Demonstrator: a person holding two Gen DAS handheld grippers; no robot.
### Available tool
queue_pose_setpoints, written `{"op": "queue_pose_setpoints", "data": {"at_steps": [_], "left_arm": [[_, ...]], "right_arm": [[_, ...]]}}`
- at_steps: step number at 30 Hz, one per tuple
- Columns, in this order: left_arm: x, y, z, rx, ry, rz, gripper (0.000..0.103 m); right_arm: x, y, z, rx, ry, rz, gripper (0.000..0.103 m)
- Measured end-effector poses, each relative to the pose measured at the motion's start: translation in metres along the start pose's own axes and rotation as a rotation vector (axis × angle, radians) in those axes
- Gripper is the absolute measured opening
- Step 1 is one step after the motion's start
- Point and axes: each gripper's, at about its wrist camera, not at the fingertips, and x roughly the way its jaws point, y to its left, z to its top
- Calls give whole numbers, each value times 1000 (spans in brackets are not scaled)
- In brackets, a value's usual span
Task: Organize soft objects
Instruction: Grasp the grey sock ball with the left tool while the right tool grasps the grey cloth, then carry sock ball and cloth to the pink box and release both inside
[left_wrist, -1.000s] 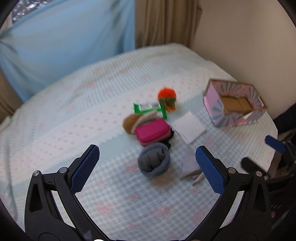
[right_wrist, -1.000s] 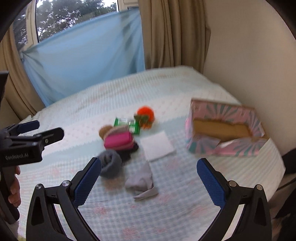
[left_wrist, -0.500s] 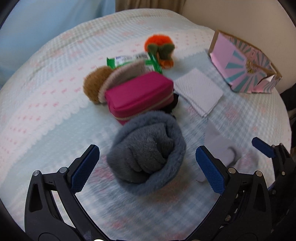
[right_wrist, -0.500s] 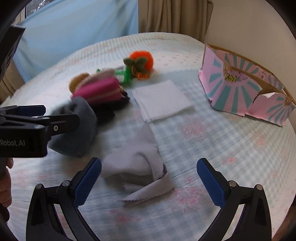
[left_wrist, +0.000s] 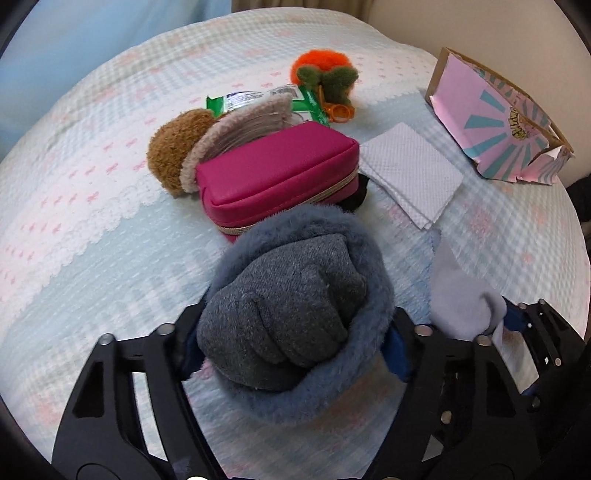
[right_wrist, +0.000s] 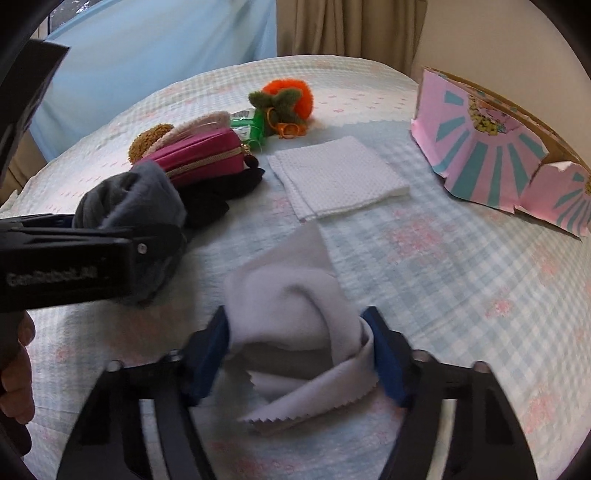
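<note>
Left wrist view: the left gripper (left_wrist: 295, 343) is clamped on the rolled grey sock (left_wrist: 295, 314), near the pink pouch (left_wrist: 277, 181). The lilac cloth (right_wrist: 295, 306) is pinched between the right gripper (right_wrist: 299, 354) fingers. Everything is laid on a checked bedspread (right_wrist: 461, 295), backed by a blue sheet (right_wrist: 147, 48) and beige curtains (right_wrist: 347, 29). "GenRobot.AI" is read, blurred, on the left gripper body. A pink patterned box (right_wrist: 498, 147) is cut off at right.

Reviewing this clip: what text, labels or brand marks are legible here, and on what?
"GenRobot.AI", blurred but readable: side of the left gripper.
Green packet: white label print, too small to read.
Pink box: yellow emblem, too blurred to read.
Nothing else carries text.
</note>
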Motion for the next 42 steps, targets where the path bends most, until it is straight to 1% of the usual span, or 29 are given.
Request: {"op": "queue_pose_setpoints", "data": {"at_steps": [1,3,6,8,15,20,23,27,29,31,33,35,39,42], "left_arm": [[-1,-1,0,5,-2,-2,64],[-2,-3,0,11,-5,-2,57],[-6,-2,-2,8,-8,-10,53],[-9,-1,-3,3,-10,-14,53],[-30,2,-2,-18,-28,-4,52],[-66,8,7,-31,-53,11,52],[-96,12,17,-38,-64,18,52],[-142,15,37,-75,-73,11,52],[-167,12,49,-76,-92,27,52],[-191,10,64,-87,-114,22,52],[-210,5,78,-91,-132,19,52],[-226,-1,90,-85,-150,22,52],[-255,-24,115,-61,-203,29,52],[-269,-50,138,-61,-235,22,52]], "right_arm": [[1,1,2,-2,0,1,52],[1,1,4,1,0,9,35],[-1,-1,5,18,1,35,22],[-4,-2,4,21,1,39,18],[-28,0,13,6,-14,34,17],[-51,-1,28,10,-27,30,17],[-76,-1,46,28,-44,28,17],[-117,0,80,40,-73,13,17],[-138,-1,98,55,-90,12,17],[-162,-2,116,71,-112,14,18],[-181,-5,130,84,-129,18,17],[-199,-12,145,118,-152,43,17],[-229,-30,166,118,-196,40,17],[-247,-55,182,123,-217,31,18]]}}
